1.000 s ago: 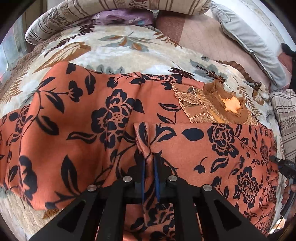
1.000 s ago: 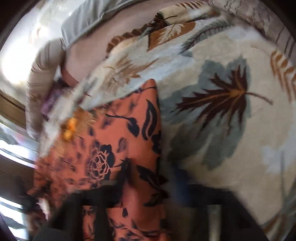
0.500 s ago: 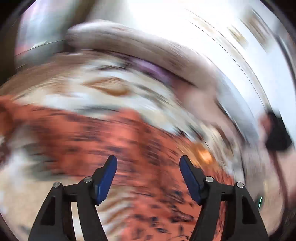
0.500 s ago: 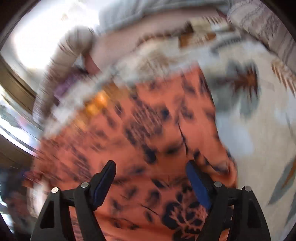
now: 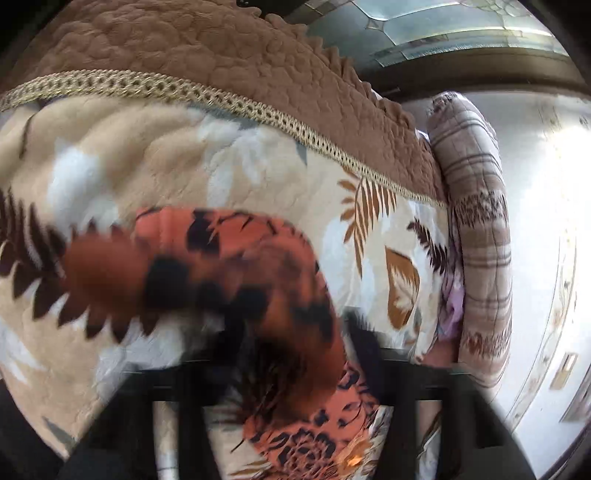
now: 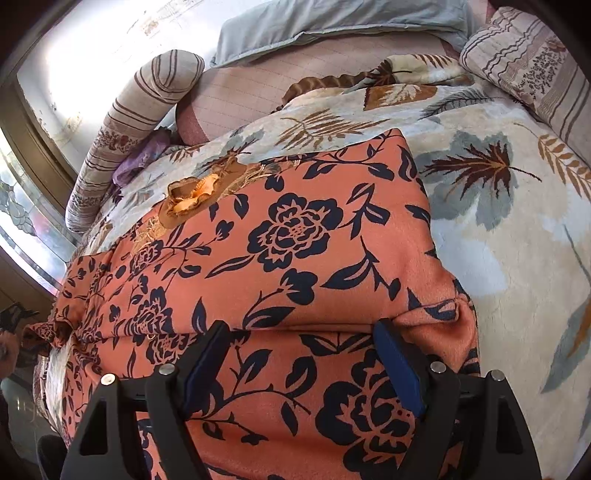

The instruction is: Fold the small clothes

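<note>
An orange garment with dark flowers point(image 6: 295, 258) lies folded on the leaf-patterned blanket point(image 6: 498, 240), its ruffled brown collar point(image 6: 188, 199) at the far left. My right gripper point(image 6: 301, 332) hangs just above the fold's near edge, open, with its blue pads point(image 6: 397, 365) well apart and nothing pinched. The left wrist view is blurred. In it, one narrow end of the garment point(image 5: 280, 295) runs up between the dark fingers point(image 5: 364, 343) of my left gripper point(image 5: 299, 336). Its jaws are closing with the cloth between them, and a clear gap still shows.
A striped bolster point(image 6: 147, 110) lies along the bed's far left, with a purple cloth point(image 6: 136, 162) beside it. A grey pillow point(image 6: 332, 26) and a striped cushion point(image 6: 535, 62) lie at the back. A brown quilted cover point(image 5: 221, 55) edges the blanket.
My left gripper let go of the fold it pinched, opened, rolled and swung across to the garment's end. My right gripper opened and settled over the folded cloth.
</note>
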The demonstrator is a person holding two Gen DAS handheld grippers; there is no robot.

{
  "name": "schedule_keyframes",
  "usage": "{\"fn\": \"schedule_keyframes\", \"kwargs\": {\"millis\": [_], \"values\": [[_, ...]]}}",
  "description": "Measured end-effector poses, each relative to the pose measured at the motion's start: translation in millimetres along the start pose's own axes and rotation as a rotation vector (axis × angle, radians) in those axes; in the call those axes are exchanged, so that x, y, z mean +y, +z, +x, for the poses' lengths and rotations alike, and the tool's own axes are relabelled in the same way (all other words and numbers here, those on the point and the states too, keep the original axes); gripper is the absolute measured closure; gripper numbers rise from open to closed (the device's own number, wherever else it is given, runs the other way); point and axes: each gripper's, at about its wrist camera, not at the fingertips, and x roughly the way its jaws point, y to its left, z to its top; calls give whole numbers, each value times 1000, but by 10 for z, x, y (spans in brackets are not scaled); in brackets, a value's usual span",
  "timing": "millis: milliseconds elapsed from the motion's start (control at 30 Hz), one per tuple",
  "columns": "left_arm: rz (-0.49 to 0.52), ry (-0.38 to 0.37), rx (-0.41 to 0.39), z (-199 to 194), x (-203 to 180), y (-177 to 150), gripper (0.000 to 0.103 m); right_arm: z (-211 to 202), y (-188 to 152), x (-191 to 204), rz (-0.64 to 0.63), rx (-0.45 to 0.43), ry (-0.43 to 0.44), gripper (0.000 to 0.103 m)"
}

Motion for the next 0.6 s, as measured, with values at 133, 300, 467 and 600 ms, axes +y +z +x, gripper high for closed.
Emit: {"fn": "schedule_keyframes", "kwargs": {"millis": [133,300,467,600], "values": [[340,29,-197,-361,-713,-303,99,-33,-23,-82,36,-12,38,20],[943,-195,-258,-734,-1656,-1939,99,-34,-21,-91,57,-25,56,20],[1328,-338,-12,-341,-1830,-3878,98,-92,-10,-166,118,-30,100,21],[1510,-266,228,412,-1625,-4819,33,-188,-10,-274,206,-39,147,21]]}}
